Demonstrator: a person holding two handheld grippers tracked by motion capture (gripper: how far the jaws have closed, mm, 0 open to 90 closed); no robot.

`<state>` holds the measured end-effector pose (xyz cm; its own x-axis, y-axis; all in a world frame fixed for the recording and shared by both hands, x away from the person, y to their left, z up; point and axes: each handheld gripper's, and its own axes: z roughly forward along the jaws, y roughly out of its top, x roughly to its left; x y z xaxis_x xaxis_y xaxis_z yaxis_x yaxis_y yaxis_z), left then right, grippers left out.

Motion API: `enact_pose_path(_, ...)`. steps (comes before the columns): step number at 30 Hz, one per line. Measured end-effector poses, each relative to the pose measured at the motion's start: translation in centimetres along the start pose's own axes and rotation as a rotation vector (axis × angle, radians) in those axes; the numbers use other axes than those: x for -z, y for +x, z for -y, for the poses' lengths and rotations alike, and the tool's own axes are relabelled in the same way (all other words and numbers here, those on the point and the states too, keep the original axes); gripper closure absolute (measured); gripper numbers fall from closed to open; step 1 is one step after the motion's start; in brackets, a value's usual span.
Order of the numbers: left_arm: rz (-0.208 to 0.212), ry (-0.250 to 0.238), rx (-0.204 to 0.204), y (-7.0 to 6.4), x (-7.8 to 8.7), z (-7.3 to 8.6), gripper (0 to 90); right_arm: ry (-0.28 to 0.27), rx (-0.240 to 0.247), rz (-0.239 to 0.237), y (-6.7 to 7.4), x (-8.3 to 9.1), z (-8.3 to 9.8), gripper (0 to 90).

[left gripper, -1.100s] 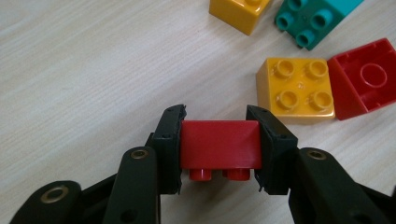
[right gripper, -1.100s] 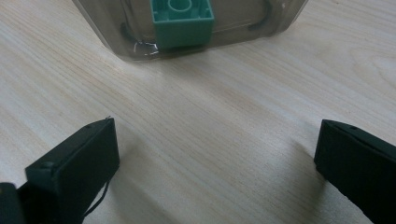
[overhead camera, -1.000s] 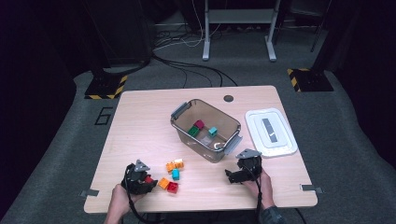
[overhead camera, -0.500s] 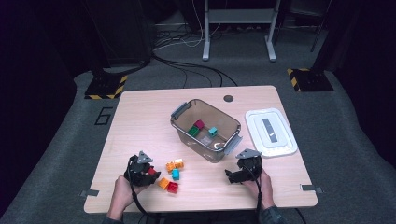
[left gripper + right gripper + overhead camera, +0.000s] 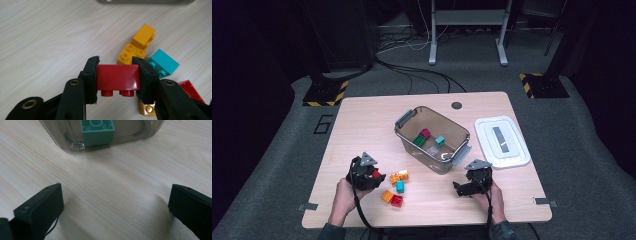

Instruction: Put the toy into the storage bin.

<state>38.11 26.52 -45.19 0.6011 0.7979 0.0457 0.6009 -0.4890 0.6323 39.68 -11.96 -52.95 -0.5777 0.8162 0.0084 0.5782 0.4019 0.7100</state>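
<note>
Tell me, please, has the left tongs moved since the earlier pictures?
Yes. The left tongs, shut on a red brick, shifted up the high view towards the clear bin.

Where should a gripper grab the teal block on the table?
Grip the teal block on its two flat side walls, coming from above. It lies tipped with its studs sideways, so the smooth faces suit the pads. The orange block crowds one side, so it's probably easier from the open side.

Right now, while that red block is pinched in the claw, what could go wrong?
The left gripper holds the red block only by its two ends, studs down, so it might twist or slip out. Dropped, it could scatter the loose blocks below. On the way to the clear bin, it might also bump the rim.
</note>
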Motion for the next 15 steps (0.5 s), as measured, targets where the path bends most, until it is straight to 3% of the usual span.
enact_pose_path(15, -0.012, -0.037, -0.034, 0.6, 1.4, -3.3, 58.3, 0.0, -0.001, 0.0, 0.0, 0.0, 0.0, 0.0)
